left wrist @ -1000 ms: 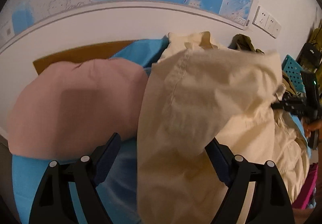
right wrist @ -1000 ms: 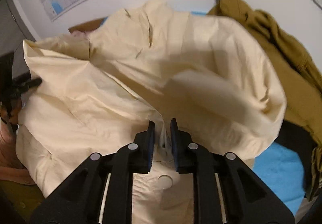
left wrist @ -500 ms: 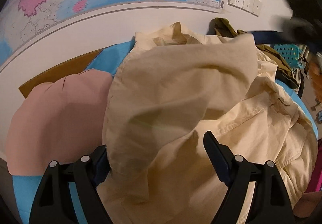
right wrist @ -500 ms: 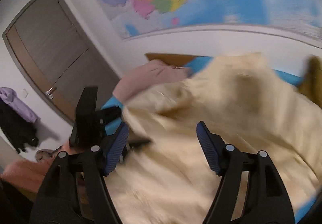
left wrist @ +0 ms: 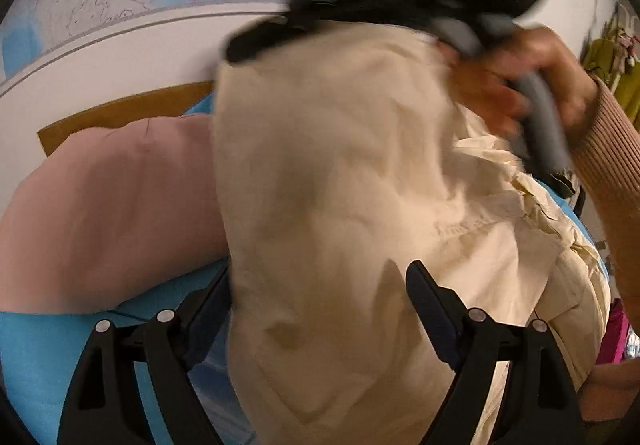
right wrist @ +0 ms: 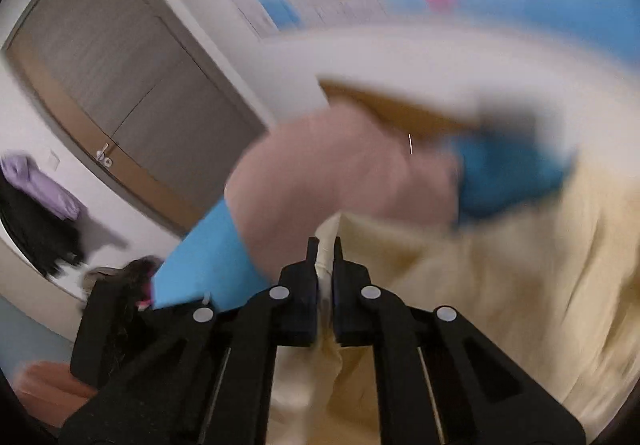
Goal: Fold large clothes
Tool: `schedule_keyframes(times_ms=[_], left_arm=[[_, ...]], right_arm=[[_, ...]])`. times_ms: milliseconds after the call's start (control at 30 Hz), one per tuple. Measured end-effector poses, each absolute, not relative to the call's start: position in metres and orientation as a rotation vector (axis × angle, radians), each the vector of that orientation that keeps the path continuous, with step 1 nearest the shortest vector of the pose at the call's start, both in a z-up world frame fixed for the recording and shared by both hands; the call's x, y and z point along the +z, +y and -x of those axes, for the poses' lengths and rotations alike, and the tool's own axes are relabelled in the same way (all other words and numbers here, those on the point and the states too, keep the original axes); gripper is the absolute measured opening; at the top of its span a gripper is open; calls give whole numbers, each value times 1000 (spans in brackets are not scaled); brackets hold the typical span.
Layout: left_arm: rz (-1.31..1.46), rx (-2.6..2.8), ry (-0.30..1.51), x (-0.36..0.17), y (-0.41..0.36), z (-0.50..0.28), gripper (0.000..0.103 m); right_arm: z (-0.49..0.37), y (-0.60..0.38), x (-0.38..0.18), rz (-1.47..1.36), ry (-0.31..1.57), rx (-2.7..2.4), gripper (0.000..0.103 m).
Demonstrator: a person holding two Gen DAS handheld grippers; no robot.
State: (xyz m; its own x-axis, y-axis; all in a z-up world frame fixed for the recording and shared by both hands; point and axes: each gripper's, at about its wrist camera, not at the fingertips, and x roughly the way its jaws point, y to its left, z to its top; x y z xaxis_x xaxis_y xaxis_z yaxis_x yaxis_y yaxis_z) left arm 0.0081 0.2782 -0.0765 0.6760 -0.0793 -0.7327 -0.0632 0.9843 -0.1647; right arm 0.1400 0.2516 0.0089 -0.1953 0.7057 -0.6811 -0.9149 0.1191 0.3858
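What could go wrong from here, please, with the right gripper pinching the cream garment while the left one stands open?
1. The right gripper pinches only a thin edge of the cream garment; a quick pull might slip it free.
2. The left gripper is open with cloth draped between its fingers, so that side is unsecured and may sag or bunch.
3. The garment lies against the pink pillow, which could get dragged along.

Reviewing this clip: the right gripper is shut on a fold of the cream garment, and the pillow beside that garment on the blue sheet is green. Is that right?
Not quite. The pillow is pink, not green; the left wrist view shows it plainly, lying beside the cream garment on the blue sheet. The rest holds: in the right wrist view the right gripper is shut on a fold of that garment.
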Motion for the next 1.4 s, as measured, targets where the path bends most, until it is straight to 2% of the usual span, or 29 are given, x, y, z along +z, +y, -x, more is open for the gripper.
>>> schedule_keyframes(times_ms=[100,167,200,233,367,433,500,567,700,833,967,1000,1033,1067,1100,1133,1300,1400], left_arm=[[162,-17,855,-78,278,-10,83],[155,-1,844,-74,280,-11,83],[167,-2,833,-71,282,-10,83],[182,-2,817,-66,285,-9,83],[187,9,721,-39,291,-2,83],[193,-39,677,-25,289,0,83],[155,-69,674,-21,280,-5,83],[131,-125,707,-26,271,-17,83],[123,-91,865,-57,279,-61,83],[222,-17,1014,-97,308,-94,76],[184,3,998,-97,301,-84,79],[171,1,988,-95,298,-82,81],[165,-5,976,-91,295,-79,81],[164,-11,967,-86,292,-76,81],[158,-9,960,-83,290,-73,81],[146,-2,951,-79,287,-68,81],[87,-54,898,-61,271,-56,81],[94,-34,970,-76,272,-77,81]], right_arm=[[-131,281,-19,406,942,1420,9],[-132,287,-38,438,950,1346,27],[-133,285,-40,428,931,1311,43],[-134,277,-36,396,901,1292,50],[-148,211,-2,236,822,1297,59],[-155,149,16,178,778,1269,75],[-159,95,21,161,771,1230,74],[-164,35,14,149,785,1151,78],[-175,-63,-27,135,899,901,81],[-175,-107,-64,112,972,775,81],[-162,-104,-81,125,986,823,81],[-161,-103,-83,130,980,826,74],[-162,-101,-84,126,983,828,56],[-164,-101,-88,130,993,826,44],[-164,-101,-87,108,989,852,22],[-164,-104,-84,102,974,856,5],[-162,-129,-49,24,825,814,5],[-177,-136,-67,-8,889,736,6]])
